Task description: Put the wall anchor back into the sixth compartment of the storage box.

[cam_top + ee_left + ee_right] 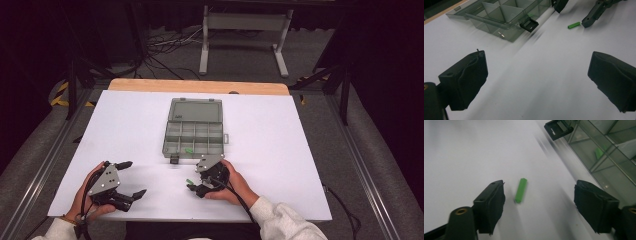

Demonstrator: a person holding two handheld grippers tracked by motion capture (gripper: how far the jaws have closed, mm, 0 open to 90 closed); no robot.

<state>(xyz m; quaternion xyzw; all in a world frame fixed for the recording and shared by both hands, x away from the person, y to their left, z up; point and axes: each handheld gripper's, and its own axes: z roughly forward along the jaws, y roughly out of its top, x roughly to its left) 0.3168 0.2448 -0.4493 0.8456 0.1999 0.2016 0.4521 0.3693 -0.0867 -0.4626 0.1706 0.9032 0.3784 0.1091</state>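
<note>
The white table (pixel 280 150) carries an open organizer box (pixel 194 132) at 12 o'clock. One green peg (pixel 521 190) lies loose between the wide-open right tongs (pixel 539 202), ungrasped. Left tongs (pixel 536 80) wait open, empty. Another peg (pixel 188 150) already sits in a compartment; boxing remains.

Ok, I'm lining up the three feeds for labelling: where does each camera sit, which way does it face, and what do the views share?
High view: above the person's side, facing forward and down on the white table; both forearms, left gripper and right gripper show.
Left gripper view: rides the left gripper, looking across the table at the clear grey plastic compartment box; own open jaws show.
Right gripper view: rides the right gripper, looking down at the small green plastic peg between its open jaws.
Shared: all three show the peg and box.
</note>
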